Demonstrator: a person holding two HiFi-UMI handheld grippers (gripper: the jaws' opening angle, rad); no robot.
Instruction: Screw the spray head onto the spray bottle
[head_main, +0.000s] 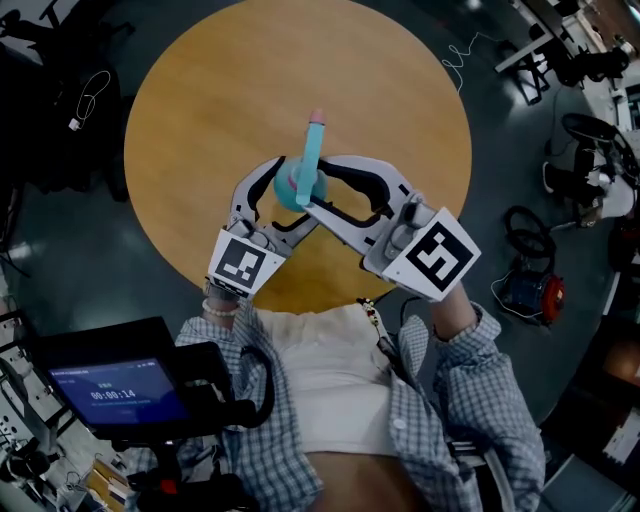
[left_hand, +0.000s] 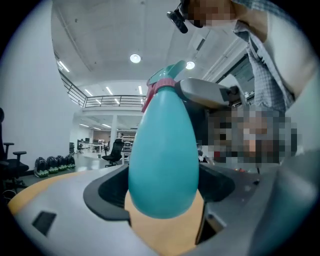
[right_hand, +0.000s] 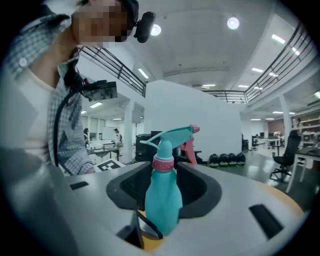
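Head view: left gripper (head_main: 283, 196) clamped on the spray bottle (head_main: 294, 186), right gripper (head_main: 315, 194) clamped on its spray head (head_main: 313, 143); a tilted twist could cross the thread.

My round light-brown wooden table (head_main: 200, 130) stands on dark grey floor (head_main: 500, 180); a thin white cable (head_main: 460, 55) lies beside it.
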